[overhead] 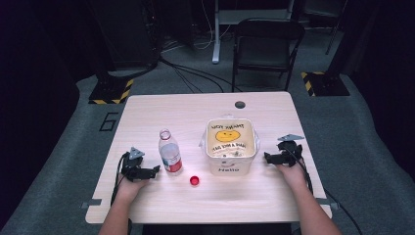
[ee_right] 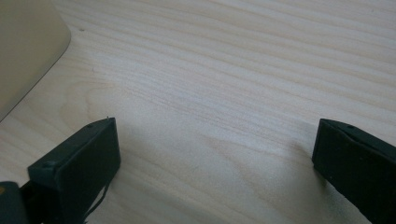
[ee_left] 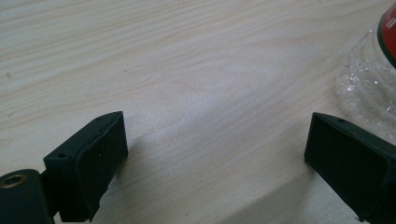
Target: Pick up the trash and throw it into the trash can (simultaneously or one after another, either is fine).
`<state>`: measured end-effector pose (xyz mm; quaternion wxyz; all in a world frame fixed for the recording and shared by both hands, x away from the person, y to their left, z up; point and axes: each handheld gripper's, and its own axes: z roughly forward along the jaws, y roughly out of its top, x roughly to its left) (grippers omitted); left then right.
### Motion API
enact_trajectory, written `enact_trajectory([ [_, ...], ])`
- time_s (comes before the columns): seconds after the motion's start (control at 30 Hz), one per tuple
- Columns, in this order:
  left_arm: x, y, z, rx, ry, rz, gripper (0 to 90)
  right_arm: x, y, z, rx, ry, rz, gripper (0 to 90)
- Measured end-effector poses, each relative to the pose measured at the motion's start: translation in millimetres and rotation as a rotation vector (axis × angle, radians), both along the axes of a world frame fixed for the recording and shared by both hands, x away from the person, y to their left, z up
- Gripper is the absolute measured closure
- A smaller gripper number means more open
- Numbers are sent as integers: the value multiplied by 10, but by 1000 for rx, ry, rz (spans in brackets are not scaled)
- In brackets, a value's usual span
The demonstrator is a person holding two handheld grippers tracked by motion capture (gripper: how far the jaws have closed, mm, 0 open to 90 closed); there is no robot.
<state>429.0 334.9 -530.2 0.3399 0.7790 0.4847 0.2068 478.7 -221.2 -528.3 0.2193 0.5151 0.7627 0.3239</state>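
Note:
A clear plastic bottle [overhead: 170, 151] with no cap and a red-and-white label stands upright on the wooden table [overhead: 161, 110], left of centre. Its red cap [overhead: 195, 180] lies on the table in front of it. A cream bin [overhead: 230, 145] lined with a smiley-face bag stands at the middle right. My left gripper [overhead: 155, 170] rests on the table just left of the bottle, open and holding nothing; the bottle's base [ee_left: 369, 79] shows beside its right jaw. My right gripper [overhead: 266, 156] lies right of the bin, open and holding nothing; the bin's wall [ee_right: 25, 51] shows at the upper left.
A round cable hole [overhead: 240, 104] sits near the table's far edge. Beyond the table stand a black folding chair [overhead: 266, 44] and stands with yellow-black striped bases [overhead: 111, 92]. Cables run across the grey floor.

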Motion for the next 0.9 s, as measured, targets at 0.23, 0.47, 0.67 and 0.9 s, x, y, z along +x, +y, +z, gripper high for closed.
enact_trajectory([
  [0.23, -45, -18, 32, -7, 6, -2, 157, -11, 0, 1, 5, 5, 13, 0],
  [0.47, -84, -15, 101, -17, 51, -19, 282, -28, -19, 1, -2, 7, 32, 0],
  [0.67, -91, 21, 152, -61, 68, -31, 340, -32, -19, 1, 1, 8, 34, 0],
  [0.9, -153, 68, 258, -114, 43, -44, 350, -37, -31, 0, 2, 7, 49, 0],
])
